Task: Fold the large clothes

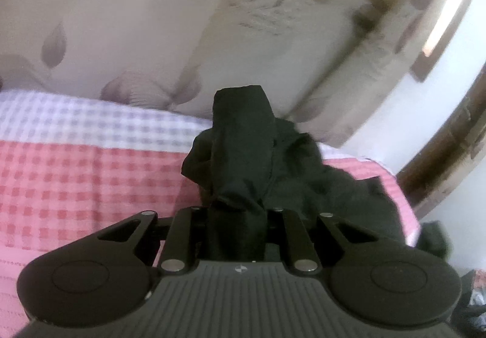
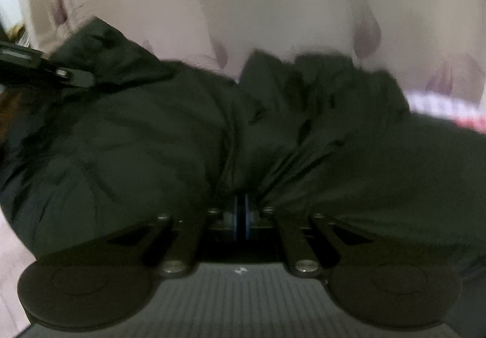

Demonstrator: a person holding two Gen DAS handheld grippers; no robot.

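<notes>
Left gripper: jaws pinching a bunched fold of black garment, which trails toward 4 o'clock over the red-and-white checked bedsheet. Right gripper: blue pads pressed together on the same garment, cloth spreading from 9 to 3 o'clock.

Soft daylight is seen in the left wrist view, with a bright strip of glare at the top right. The right wrist view is dimmer and blurred. Edges are bent and darkened in both.
</notes>
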